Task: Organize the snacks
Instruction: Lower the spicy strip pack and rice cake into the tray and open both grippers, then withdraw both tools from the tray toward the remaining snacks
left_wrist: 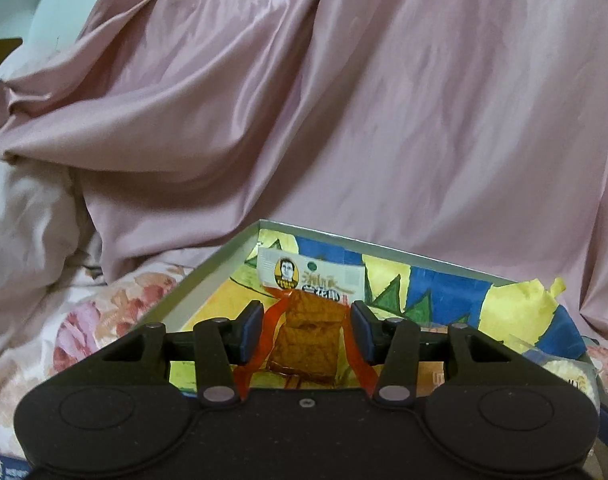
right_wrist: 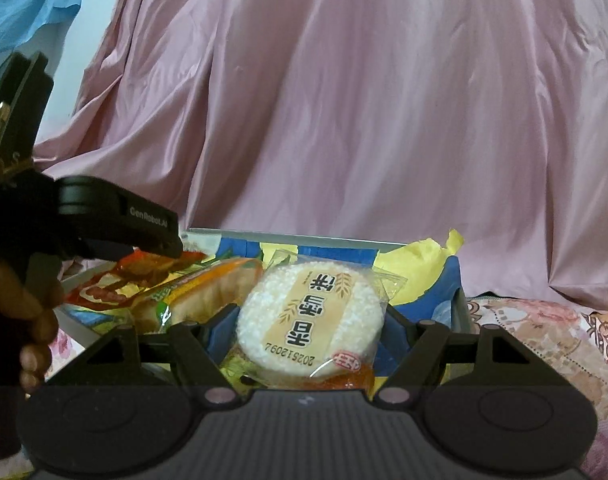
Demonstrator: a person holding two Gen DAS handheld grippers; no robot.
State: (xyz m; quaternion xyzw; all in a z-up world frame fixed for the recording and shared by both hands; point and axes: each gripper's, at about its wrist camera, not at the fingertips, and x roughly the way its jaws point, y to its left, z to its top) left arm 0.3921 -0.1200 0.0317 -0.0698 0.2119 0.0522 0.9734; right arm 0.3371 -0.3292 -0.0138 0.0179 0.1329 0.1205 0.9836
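White round rice cake [right_wrist: 310,320] sealed in clear wrapper.

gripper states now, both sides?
Left tool: open, fingers either side of the dried tofu packet, apparently not gripping.
Right tool: cannot tell; fingertips hidden behind the rice cake packet.

Left black plastic hand-held gripper [left_wrist: 307,332]: jaws parted. Right black plastic hand-held gripper [right_wrist: 310,330]: jaws spread wide. Bare hand [right_wrist: 31,320] wrapped round left handle, left of right jaws.
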